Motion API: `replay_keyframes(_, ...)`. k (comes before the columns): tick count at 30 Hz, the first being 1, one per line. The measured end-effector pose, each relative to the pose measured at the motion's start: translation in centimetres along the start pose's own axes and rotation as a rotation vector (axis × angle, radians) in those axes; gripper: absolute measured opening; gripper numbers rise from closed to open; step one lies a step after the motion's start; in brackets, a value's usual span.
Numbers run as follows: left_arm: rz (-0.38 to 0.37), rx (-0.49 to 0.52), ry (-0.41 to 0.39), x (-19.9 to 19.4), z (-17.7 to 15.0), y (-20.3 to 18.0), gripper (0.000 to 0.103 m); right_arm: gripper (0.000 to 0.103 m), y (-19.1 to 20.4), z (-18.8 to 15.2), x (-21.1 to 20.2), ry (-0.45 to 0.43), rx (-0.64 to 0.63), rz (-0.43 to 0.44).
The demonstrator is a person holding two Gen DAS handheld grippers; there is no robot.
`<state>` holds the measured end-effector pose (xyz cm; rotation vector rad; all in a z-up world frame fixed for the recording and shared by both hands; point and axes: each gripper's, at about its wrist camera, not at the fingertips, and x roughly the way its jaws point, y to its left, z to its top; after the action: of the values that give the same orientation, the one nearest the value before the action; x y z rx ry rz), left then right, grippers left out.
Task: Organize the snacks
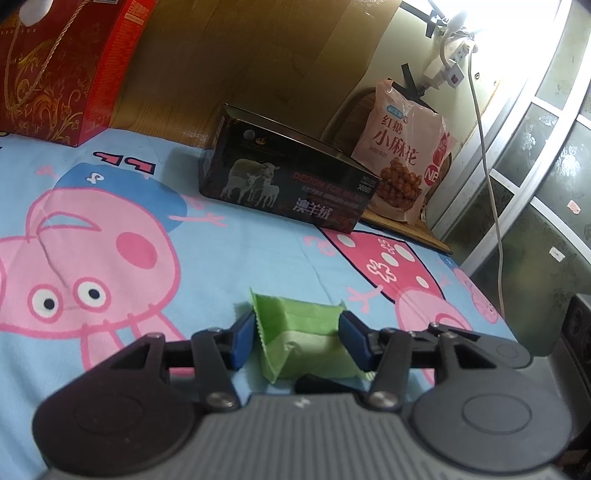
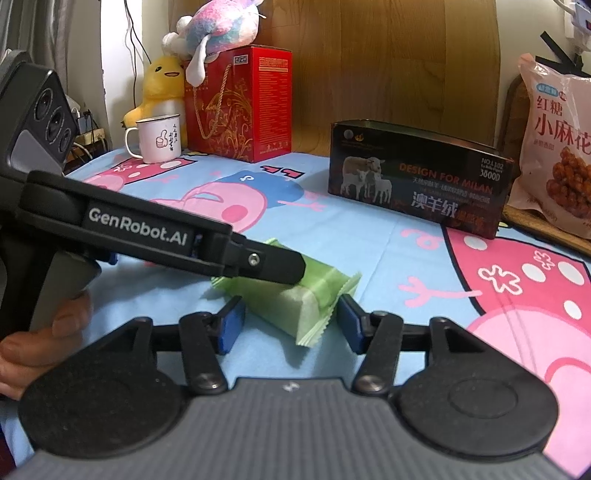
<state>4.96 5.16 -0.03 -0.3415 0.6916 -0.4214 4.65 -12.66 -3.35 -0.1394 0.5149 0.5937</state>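
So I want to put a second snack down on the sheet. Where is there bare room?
Free: the sheet between the green snack pack and the black box, and the stretch between the white mug and that pack. Crowded: around the pack, where the left tool and right tool meet.

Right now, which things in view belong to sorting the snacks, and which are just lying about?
Job:
green snack packet, between both sets of jaws
open black box
pink snack bag

Lying about:
red gift box
white mug
yellow duck toy
pastel plush
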Motion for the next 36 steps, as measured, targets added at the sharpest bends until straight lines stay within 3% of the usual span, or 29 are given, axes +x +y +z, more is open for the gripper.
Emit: replay_keyframes(36, -0.007, 0.0, -0.001, 0.07, -0.11, -0.1, 0.051, 0.06, 0.1, 0.0, 0.13, 0.002, -0.017, -0.007)
